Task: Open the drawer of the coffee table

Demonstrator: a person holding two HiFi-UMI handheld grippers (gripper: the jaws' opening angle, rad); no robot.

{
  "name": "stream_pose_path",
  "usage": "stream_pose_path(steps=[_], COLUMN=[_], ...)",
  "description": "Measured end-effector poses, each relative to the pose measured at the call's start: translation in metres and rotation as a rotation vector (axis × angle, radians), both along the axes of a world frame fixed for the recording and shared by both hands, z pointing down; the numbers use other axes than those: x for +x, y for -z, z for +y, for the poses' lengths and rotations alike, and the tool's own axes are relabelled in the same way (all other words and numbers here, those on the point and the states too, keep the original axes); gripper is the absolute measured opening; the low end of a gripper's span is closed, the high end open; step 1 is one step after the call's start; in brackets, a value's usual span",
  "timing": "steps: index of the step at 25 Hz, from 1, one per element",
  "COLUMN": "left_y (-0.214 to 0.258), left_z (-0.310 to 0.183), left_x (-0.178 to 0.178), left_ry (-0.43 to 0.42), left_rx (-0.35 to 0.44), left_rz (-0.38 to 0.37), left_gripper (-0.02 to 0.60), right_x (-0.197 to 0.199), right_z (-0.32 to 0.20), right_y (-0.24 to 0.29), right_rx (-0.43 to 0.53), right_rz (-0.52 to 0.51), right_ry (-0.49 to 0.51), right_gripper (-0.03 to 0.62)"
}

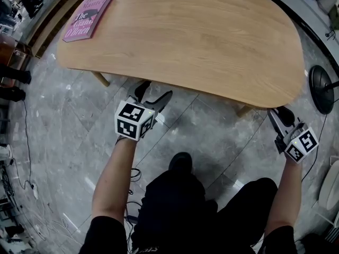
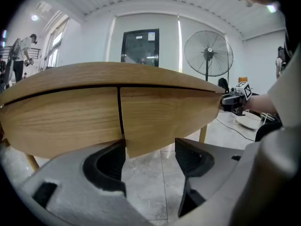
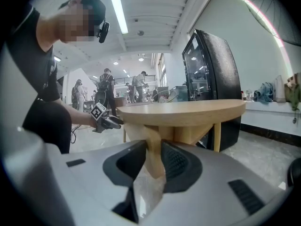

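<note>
Pale oak coffee table (image 1: 201, 41), rounded top, on a grey marbled floor (image 1: 212, 134). The left gripper view catches what the head view can't: the drawer front (image 2: 160, 117) under the top, its lower corner between the left gripper's (image 2: 150, 159) wide-spread jaws, untouched. The right gripper (image 3: 155, 161) pinches a table leg (image 3: 153, 147). A pink book (image 1: 88, 16) lies on the far corner, and a fan (image 2: 208, 55) stands behind.
</note>
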State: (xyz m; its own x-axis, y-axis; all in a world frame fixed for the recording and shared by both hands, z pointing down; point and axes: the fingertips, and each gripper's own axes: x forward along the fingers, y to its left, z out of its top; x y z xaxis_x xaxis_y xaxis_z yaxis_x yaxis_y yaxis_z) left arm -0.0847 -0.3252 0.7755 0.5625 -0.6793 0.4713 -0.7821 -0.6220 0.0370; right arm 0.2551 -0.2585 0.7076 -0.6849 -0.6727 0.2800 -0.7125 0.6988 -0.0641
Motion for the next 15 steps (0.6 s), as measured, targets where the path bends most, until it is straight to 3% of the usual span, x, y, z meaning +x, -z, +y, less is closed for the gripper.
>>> stream_pose_path(steps=[7, 15], left_y=[0.003, 0.001], left_z=[0.003, 0.024], left_x=[0.001, -0.005], left_ry=[0.012, 0.005], left_rx=[-0.02, -0.032], left_rz=[0.043, 0.009], left_gripper=[0.334, 0.314], right_x=[-0.003, -0.006], right_z=[0.004, 0.025], right_y=[0.002, -0.002], right_rx=[0.002, -0.008], right_rz=[0.011, 0.031], right_ry=[0.014, 0.04], right_gripper=[0.103, 0.103])
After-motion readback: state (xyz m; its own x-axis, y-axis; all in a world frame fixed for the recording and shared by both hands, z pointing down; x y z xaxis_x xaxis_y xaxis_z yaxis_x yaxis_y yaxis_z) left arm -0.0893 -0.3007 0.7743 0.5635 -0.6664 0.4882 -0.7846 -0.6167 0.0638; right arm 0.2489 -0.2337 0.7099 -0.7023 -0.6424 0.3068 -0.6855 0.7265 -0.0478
